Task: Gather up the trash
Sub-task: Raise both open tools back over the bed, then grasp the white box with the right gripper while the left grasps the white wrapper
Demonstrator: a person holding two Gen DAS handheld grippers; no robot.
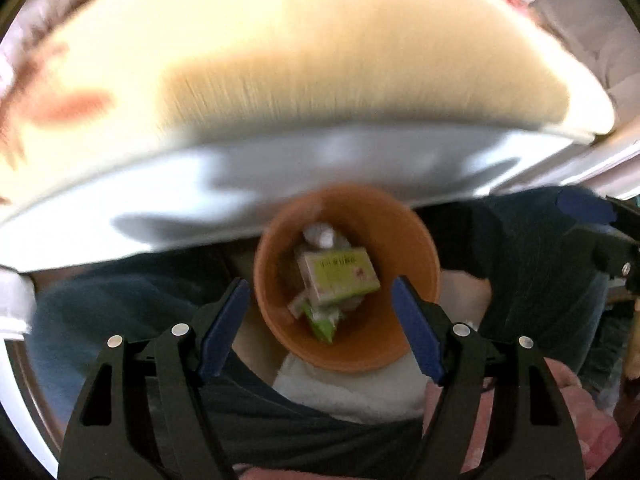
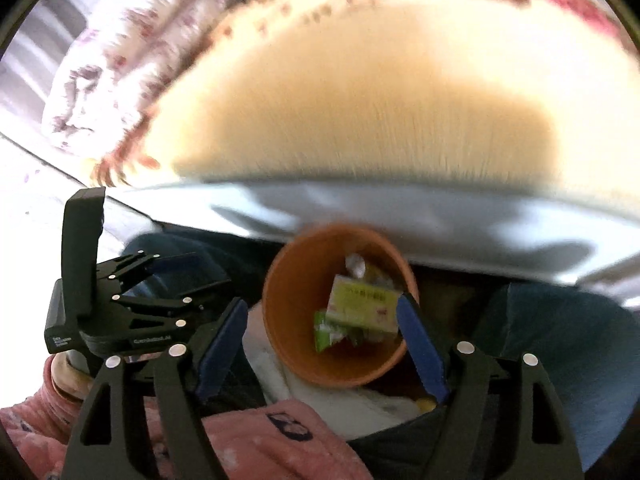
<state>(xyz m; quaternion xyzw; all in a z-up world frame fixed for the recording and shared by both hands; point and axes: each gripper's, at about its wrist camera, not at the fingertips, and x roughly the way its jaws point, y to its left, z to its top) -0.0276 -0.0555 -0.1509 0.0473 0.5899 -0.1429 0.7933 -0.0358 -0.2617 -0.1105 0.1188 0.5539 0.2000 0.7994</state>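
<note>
An orange bin (image 1: pixel 400 248) (image 2: pixel 292 280) stands on the floor against the bed, seen from above in both wrist views. Inside it lie a yellow-green box (image 1: pixel 338 276) (image 2: pixel 360 304), a green wrapper (image 1: pixel 322 322) (image 2: pixel 324 332) and a crumpled white scrap (image 1: pixel 320 236) (image 2: pixel 356 264). My left gripper (image 1: pixel 320 286) hangs open above the bin with nothing between its blue pads. My right gripper (image 2: pixel 322 302) is also open and empty over the bin. In the right wrist view the left gripper (image 2: pixel 208 270) shows at the left, jaws apart.
A bed with a pale yellow mat (image 1: pixel 320 60) and a white side (image 1: pixel 320 168) fills the upper half, blurred. A flowered quilt (image 2: pixel 120 60) lies at upper left. The person's dark trouser legs (image 1: pixel 120 304), pink sleeve (image 2: pixel 260 440) and a white fluffy cloth (image 1: pixel 340 388) surround the bin.
</note>
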